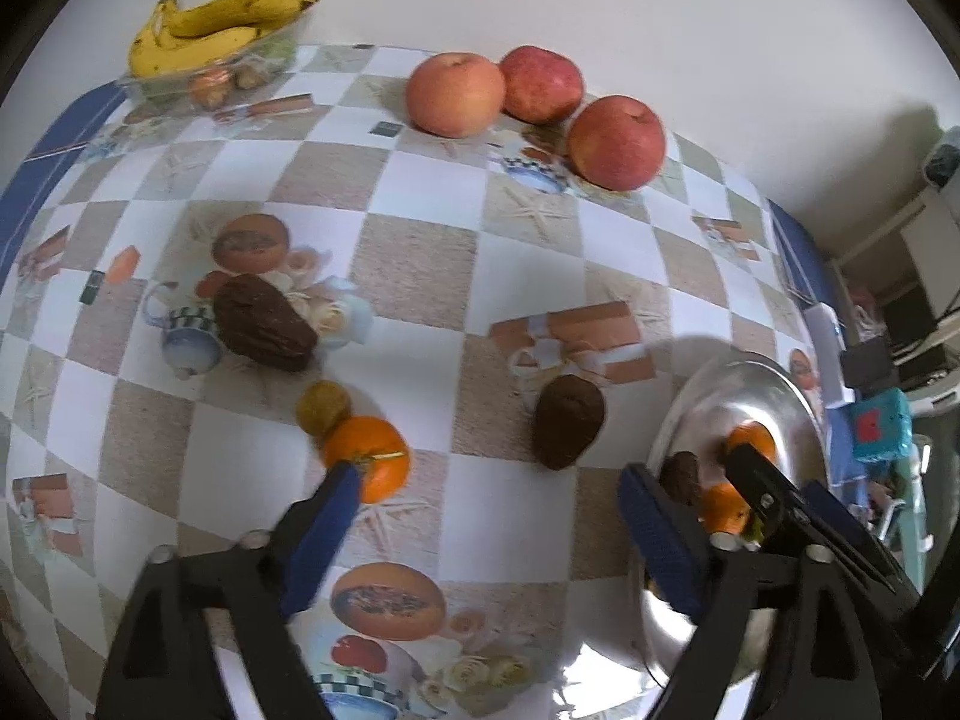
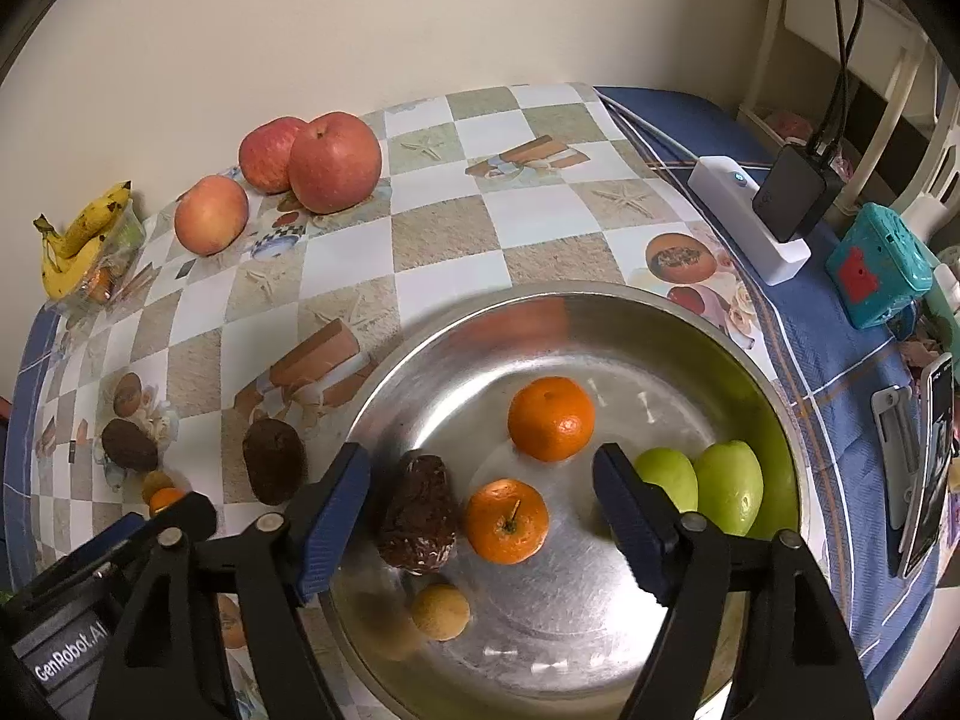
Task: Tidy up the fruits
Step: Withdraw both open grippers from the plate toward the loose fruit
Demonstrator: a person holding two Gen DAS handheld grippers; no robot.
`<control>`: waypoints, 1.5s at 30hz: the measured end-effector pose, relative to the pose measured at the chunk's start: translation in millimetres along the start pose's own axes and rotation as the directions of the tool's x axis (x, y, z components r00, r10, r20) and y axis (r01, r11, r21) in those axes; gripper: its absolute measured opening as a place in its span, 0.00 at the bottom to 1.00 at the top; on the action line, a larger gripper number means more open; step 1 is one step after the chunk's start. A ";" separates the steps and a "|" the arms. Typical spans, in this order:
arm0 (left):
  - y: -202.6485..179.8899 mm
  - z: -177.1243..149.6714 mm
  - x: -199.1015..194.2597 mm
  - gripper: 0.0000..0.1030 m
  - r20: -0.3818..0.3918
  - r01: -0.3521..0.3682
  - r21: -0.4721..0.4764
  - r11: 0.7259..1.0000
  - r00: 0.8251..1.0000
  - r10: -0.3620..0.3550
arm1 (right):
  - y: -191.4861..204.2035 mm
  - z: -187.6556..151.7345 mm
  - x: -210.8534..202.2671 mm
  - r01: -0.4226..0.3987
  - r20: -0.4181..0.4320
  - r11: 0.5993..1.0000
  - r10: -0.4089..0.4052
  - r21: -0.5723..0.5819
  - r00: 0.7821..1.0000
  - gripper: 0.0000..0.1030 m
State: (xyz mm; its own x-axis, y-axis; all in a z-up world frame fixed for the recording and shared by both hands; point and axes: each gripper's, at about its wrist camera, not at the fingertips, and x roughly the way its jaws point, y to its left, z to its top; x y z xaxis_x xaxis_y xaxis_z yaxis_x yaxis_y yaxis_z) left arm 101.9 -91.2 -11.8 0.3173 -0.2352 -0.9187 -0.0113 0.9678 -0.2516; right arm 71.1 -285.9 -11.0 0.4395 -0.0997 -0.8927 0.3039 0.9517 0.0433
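Note:
A steel bowl holds two oranges, a dark brown fruit, two green fruits and a small yellow fruit. My right gripper is open and empty above the bowl, around the brown fruit and the near orange. My left gripper is open and empty over the table; an orange sits at its left fingertip. Two brown fruits, a small yellow-green fruit and three apples lie on the table. The bowl also shows in the left wrist view.
Bananas rest on a clear container at the far left corner. A white power strip with a black adapter, a teal box and a phone lie on the blue cloth to the right. A wall stands behind the table.

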 end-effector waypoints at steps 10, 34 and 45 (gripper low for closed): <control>18.8 3.0 -3.2 1.00 0.038 -0.077 -0.048 0.996 0.996 0.079 | -0.1 -4.2 5.3 0.008 0.008 1.000 -0.008 0.004 1.000 0.92; 135.0 26.6 -37.3 1.00 0.120 -0.068 -0.272 0.960 0.987 0.104 | 65.2 -5.6 -6.7 -0.209 0.018 0.974 0.212 -0.086 0.977 0.92; 131.8 30.9 -29.8 1.00 0.118 -0.033 -0.283 0.958 0.991 0.069 | 98.6 -11.3 -6.0 -0.212 0.021 0.962 0.219 -0.174 0.976 0.92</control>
State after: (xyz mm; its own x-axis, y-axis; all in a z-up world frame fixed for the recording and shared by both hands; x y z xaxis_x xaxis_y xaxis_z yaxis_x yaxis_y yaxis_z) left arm 120.2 46.1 -8.2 0.4250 -0.1556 -0.8917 -0.2900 0.9098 -0.2970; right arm 88.9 -188.2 -6.5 0.5129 0.1050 -0.8520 0.0522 0.9868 0.1530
